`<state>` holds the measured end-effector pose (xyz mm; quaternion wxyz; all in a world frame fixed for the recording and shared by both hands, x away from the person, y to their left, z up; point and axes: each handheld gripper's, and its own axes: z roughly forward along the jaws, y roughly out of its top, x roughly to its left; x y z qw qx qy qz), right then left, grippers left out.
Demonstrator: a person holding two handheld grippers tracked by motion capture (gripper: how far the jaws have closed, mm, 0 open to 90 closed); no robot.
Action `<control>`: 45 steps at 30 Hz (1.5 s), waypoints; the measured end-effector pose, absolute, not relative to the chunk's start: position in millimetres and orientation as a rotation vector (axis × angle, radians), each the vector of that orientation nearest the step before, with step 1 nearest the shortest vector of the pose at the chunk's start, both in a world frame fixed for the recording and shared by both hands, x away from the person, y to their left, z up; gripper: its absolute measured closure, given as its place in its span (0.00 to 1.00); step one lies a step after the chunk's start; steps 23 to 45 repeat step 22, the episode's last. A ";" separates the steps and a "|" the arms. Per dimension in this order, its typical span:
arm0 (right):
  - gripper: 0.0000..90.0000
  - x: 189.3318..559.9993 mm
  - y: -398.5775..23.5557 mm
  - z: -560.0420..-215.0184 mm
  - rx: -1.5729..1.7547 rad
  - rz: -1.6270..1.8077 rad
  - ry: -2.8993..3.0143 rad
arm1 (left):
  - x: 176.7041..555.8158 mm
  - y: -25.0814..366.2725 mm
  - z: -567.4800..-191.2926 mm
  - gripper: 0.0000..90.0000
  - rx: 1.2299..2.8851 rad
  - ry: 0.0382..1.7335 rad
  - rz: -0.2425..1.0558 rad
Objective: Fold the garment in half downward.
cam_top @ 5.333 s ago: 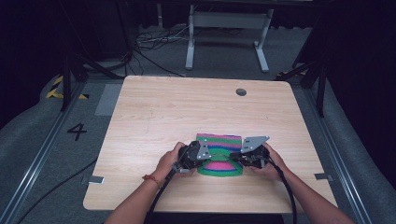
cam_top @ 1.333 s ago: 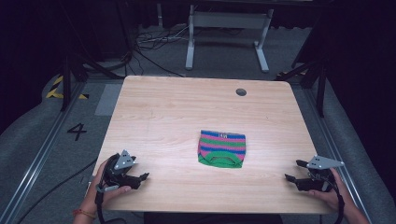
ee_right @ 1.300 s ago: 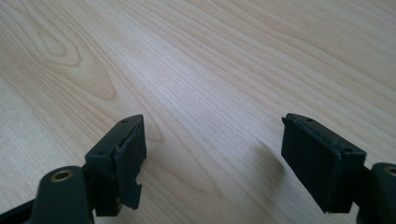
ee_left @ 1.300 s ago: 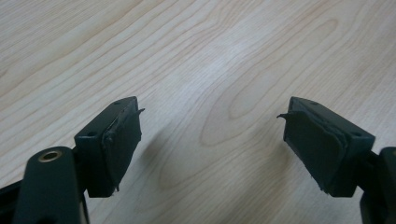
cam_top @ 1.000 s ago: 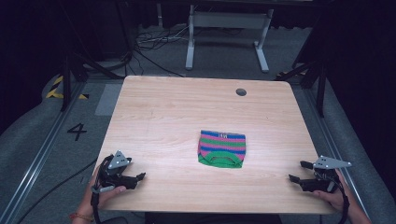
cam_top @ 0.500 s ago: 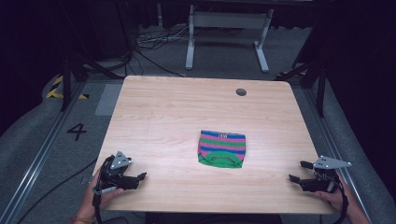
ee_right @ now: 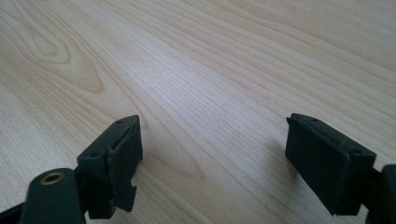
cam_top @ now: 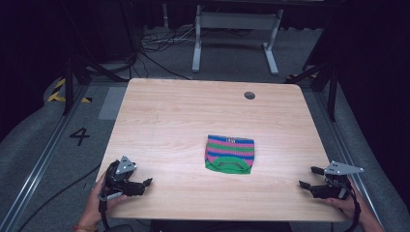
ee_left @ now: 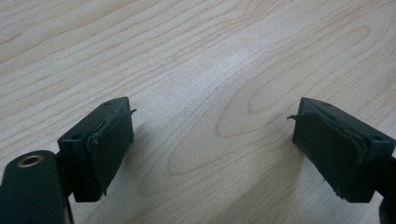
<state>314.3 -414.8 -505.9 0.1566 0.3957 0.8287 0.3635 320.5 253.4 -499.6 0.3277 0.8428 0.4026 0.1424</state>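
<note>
At opposite near table (cam_top: 193, 116) corners, left gripper (cam_top: 144, 183) and right gripper (cam_top: 309, 177), fingers spread, folded striped cloth (cam_top: 230, 153) between.

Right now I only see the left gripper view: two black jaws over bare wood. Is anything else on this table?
Observer: Yes, a folded striped cloth lies near the table's middle, apart from both grippers.
Operator: What colours?
Observer: Blue, pink and green bands, with a green edge toward the person.
Operator: Where is the other tool?
Observer: The right gripper sits at the near right corner, jaws apart, nothing between them.
</note>
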 end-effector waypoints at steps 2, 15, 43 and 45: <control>0.21 314.3 -414.9 -505.9 1.133 1.041 2.372 | 320.5 253.4 -499.5 0.14 2.207 1.054 0.372; 0.21 314.8 -415.0 -505.8 1.133 1.041 2.374 | 321.2 253.1 -499.8 0.13 2.207 1.058 0.375; 0.21 314.8 -415.0 -505.9 1.133 1.040 2.373 | 322.3 252.2 -500.1 0.10 2.208 1.091 0.377; 0.21 314.8 -415.0 -505.9 1.133 1.040 2.373 | 322.3 252.2 -500.1 0.10 2.208 1.091 0.377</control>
